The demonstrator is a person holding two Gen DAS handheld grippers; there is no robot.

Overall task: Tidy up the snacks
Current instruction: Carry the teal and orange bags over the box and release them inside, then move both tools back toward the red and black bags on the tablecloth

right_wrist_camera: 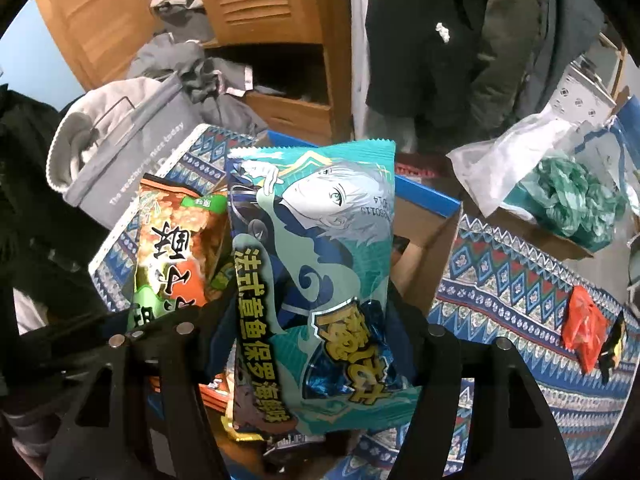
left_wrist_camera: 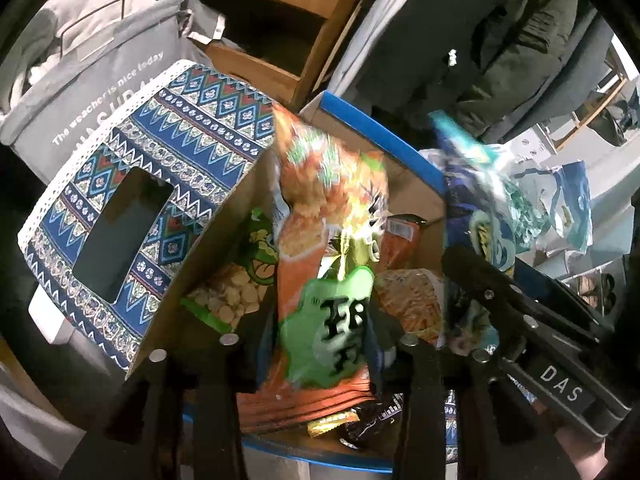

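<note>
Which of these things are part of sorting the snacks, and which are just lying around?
Part of the job:
- orange snack bag
- teal anime snack bag
- patterned storage box
- green snack bag

Lying about:
- grey laundry bag
- wooden cabinet
- hanging dark coats

Both fisheye views look steeply down from close above a patterned cardboard box (left_wrist_camera: 120, 208) of snacks, each along its own gripper's fingers. The left wrist view faces an orange snack bag (left_wrist_camera: 320, 280) filling its centre; the right wrist view faces a teal snack bag (right_wrist_camera: 320, 272). Both share the box, both bags, the grey laundry bag (right_wrist_camera: 120, 148) and wooden cabinet (right_wrist_camera: 272, 8) behind
</note>
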